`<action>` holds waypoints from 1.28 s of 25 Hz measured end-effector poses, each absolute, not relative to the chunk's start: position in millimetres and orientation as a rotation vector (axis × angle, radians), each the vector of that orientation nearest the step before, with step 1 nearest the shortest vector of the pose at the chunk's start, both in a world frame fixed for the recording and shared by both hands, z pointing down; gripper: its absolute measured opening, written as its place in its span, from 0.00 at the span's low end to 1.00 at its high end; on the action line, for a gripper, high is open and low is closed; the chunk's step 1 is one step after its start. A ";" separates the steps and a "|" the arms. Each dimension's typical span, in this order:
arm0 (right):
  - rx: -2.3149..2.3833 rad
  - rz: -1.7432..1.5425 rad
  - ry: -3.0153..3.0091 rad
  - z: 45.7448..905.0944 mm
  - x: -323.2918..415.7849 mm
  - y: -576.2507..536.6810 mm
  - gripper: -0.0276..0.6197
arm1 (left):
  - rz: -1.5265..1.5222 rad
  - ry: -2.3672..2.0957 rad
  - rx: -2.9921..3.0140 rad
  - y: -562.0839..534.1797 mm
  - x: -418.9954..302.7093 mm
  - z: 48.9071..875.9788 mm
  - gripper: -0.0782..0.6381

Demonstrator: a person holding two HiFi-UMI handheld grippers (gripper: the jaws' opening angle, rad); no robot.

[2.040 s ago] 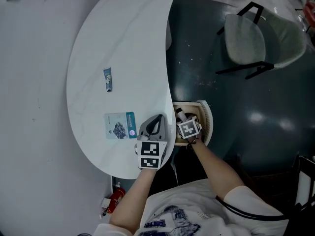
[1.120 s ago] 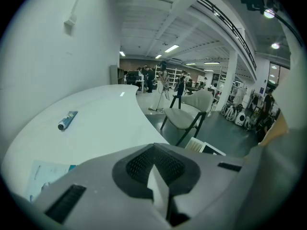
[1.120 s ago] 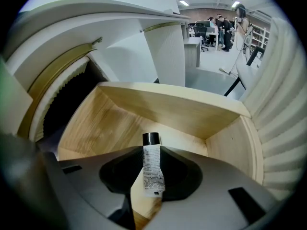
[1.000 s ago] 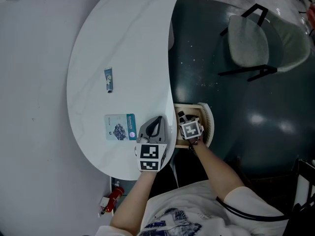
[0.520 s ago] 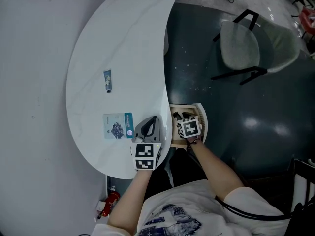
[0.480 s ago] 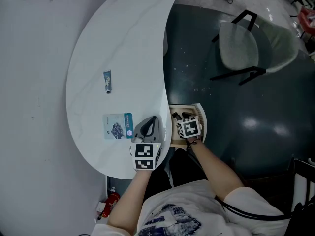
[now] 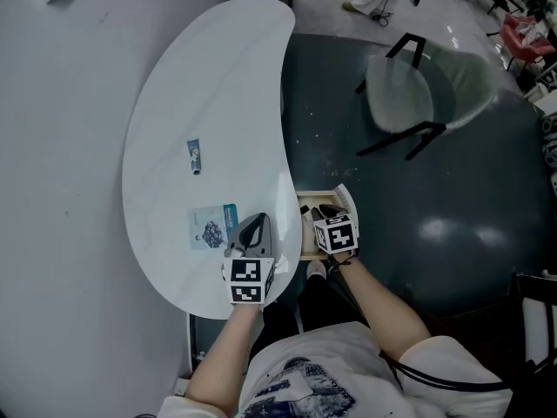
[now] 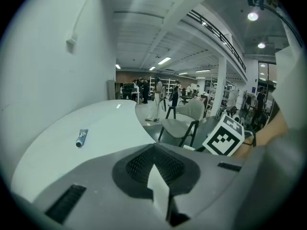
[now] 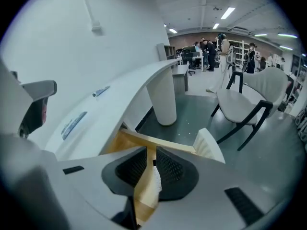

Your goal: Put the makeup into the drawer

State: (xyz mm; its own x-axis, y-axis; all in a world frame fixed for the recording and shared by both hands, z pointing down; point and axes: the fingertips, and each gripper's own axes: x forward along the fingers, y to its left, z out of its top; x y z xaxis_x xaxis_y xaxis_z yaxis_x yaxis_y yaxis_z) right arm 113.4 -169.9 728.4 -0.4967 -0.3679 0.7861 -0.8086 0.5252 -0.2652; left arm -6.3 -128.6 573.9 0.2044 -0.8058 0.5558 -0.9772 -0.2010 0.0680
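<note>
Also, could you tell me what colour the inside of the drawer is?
The drawer is light tan wood inside, clearest in the right gripper view.

You've got a white, curved, bean-shaped tabletop [image 7: 218,77] in front of you. Two things lie on it: a small blue tube [image 7: 194,156] out toward the middle, and a flat teal-and-white packet [image 7: 213,227] nearer your end, well apart from the tube. The table stands on a dark glossy floor [image 7: 452,172].
</note>
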 end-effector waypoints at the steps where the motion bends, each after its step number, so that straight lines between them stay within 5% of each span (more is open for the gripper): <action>1: 0.971 0.836 -2.100 718.1 113.2 -167.9 0.16 | 0.563 -1.661 2.088 -125.3 -7.6 569.0 0.16; 32: 1.071 0.491 -2.481 470.4 -29.3 -9.4 0.07 | 0.333 -1.766 2.261 22.4 -123.6 442.1 0.16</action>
